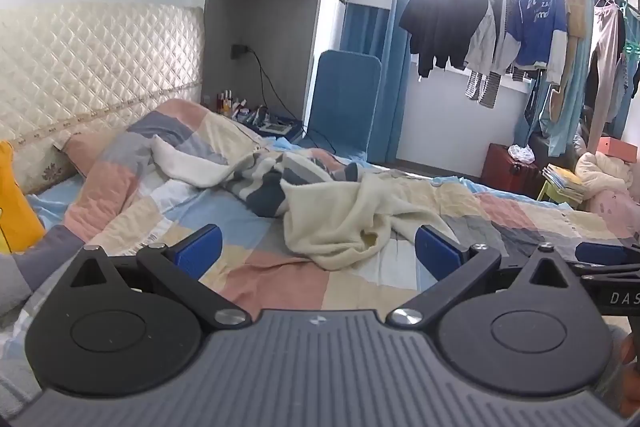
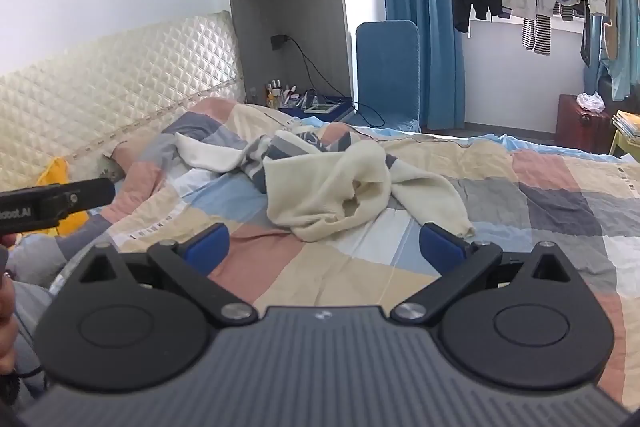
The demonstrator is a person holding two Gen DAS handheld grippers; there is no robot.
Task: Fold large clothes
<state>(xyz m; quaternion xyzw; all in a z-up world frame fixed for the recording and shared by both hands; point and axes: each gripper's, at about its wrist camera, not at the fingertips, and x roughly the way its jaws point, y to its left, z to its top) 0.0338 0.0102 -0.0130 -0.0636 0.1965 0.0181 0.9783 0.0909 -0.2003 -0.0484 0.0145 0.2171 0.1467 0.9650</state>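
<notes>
- Left gripper [image 1: 318, 247] spread wide, blue pads [image 1: 200, 249] well apart, nothing between them; hovering over the bed, tilted somewhat downward, clear of the fabric.
- Right gripper [image 2: 326, 247] likewise spread wide and empty, just beside the left one; its blue finger tip visible at the right edge of the left wrist view, and the left one's dark finger at the left edge of the right wrist view.
- Cream garment [image 2: 340, 187] crumpled in a heap on the bed, just ahead of both grippers, untouched; one sleeve trailing toward the right, cuff [image 2: 466, 229] lying near the right gripper's right pad.
- Same cream garment [image 1: 340, 223] in the left wrist view between and just beyond the two pads, a dark opening showing in its folds.
- Striped grey-and-white cloth [image 1: 264, 183] bunched behind the garment, touching it, with a white piece [image 1: 188, 163] further left.
- Patchwork bedspread [image 2: 540, 195] in pink, beige, blue and grey squares under everything, rumpled toward the headboard.
- Quilted cream headboard [image 1: 100, 67] along the left; yellow item [image 1: 16, 203] against it at the edge.
- Bedside surface [image 2: 316, 107] cluttered with small bottles, black cable running up to a wall plug.
- Blue chair [image 2: 388, 71] beyond the bed, blue curtain behind it.
- Hanging clothes [image 1: 536, 23] on a rail before the bright window; dark red box [image 2: 580, 123] below.
</notes>
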